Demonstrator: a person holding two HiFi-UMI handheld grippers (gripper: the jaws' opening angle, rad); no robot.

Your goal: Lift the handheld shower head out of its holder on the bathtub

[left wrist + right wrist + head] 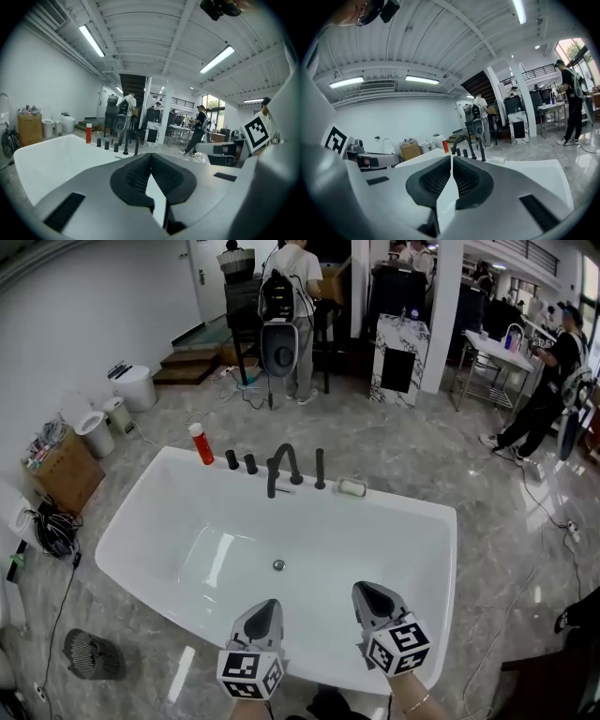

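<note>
At frame bottom, left gripper [267,606] and right gripper [368,591] hovering over bathtub [159,512], both clenched, empty; handheld shower head [320,468] standing on far rim.

The basin of the bathtub [131,532] lies open from near rim to far rim. On the far rim a red bottle [201,443], two black knobs [232,459], the arched faucet [284,465], the shower head [320,470] and a white bar [352,487] stand close together.

Overhead down, gripper views level, sharing bathtub [150,521]
</note>
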